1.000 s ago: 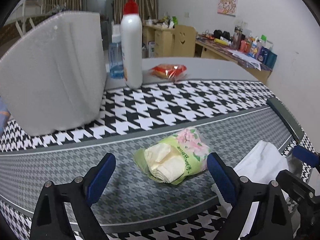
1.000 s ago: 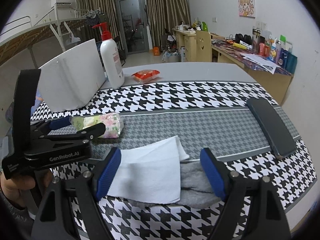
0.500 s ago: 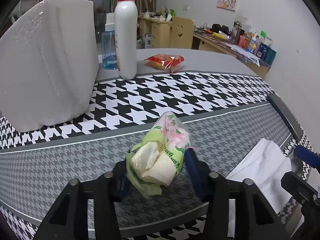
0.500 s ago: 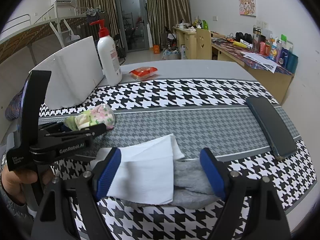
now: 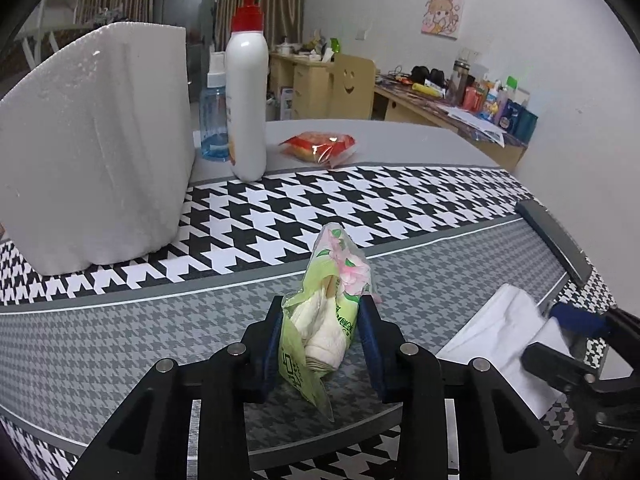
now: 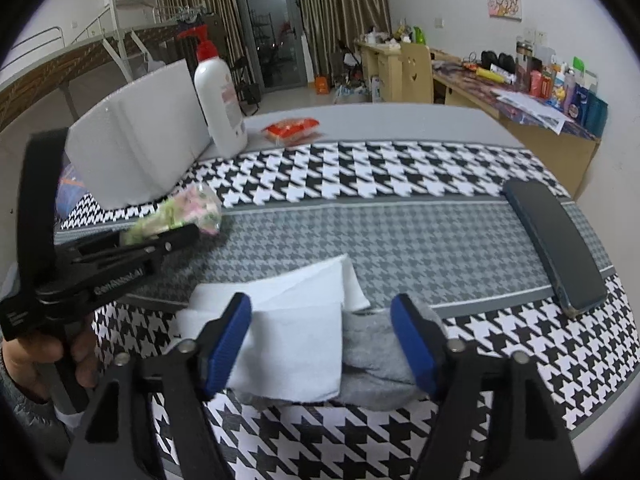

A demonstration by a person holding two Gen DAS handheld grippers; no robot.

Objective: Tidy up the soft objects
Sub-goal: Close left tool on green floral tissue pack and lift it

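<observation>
Left wrist: L gripper (image 5: 325, 334) clamps tissue pack (image 5: 326, 320), R gripper (image 6: 330, 342) open over sock (image 6: 376, 360); next lift pack.

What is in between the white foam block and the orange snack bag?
The white pump bottle stands between the foam block and the snack bag, with a small blue bottle behind it. The left wrist view shows this best.

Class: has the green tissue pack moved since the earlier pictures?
Yes. In the right wrist view the tissue pack, pinched in the left gripper, has gone up and toward the white foam block, off the grey stripe where it lay.
</observation>
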